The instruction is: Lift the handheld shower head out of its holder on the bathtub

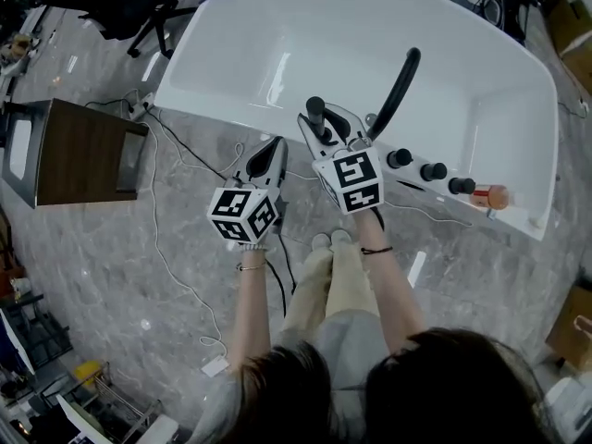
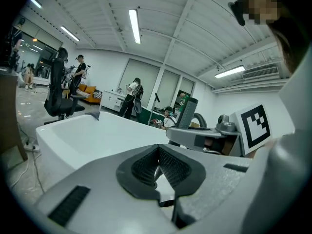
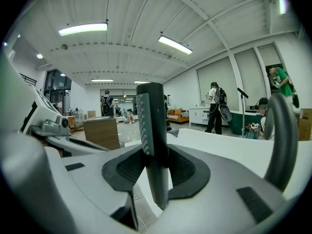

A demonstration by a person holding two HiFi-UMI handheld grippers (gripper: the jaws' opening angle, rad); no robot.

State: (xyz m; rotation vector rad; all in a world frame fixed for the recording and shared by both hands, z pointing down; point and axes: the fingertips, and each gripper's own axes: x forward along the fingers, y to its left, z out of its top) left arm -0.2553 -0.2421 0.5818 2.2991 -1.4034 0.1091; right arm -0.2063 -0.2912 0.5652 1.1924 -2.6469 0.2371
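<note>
Standing at the near rim of the white bathtub [image 1: 231, 100], the person is holding both tools out toward 12 o'clock in the head view. The right gripper [image 1: 320, 124] is clamping the dark handheld shower head [image 1: 315, 107] right over the rim. The black curved spout [image 1: 398, 89] is rising just beside it at 2 o'clock. Three black knobs [image 1: 431, 170] and an orange bottle [image 1: 490, 195] are lining the ledge toward 3 o'clock. The left gripper [image 1: 271, 151] is hanging short of the rim over grey floor, where cables [image 1: 176, 248] are trailing. A wooden cabinet [image 1: 83, 151] is sitting well apart at 9 o'clock and an office chair [image 1: 139, 7] at 11 o'clock.

In the left gripper view, the left gripper [image 2: 158, 150] is showing its ribbed pads [image 2: 144, 167] drawn together with nothing between them. The tub rim [image 2: 92, 135] is running open toward 10 o'clock. At 2 o'clock the right gripper [image 2: 209, 139] is carrying the shower head [image 2: 188, 112] upright.

In the right gripper view, the right gripper [image 3: 155, 162] is pinching the shower head [image 3: 151, 130], which is standing near upright, its lower end showing below the pads. The spout [image 3: 283, 135] is arching close at 3 o'clock. The left gripper [image 3: 51, 126] and the cabinet [image 3: 101, 132] are lying toward 9 o'clock. No view is showing the holder clearly.
</note>
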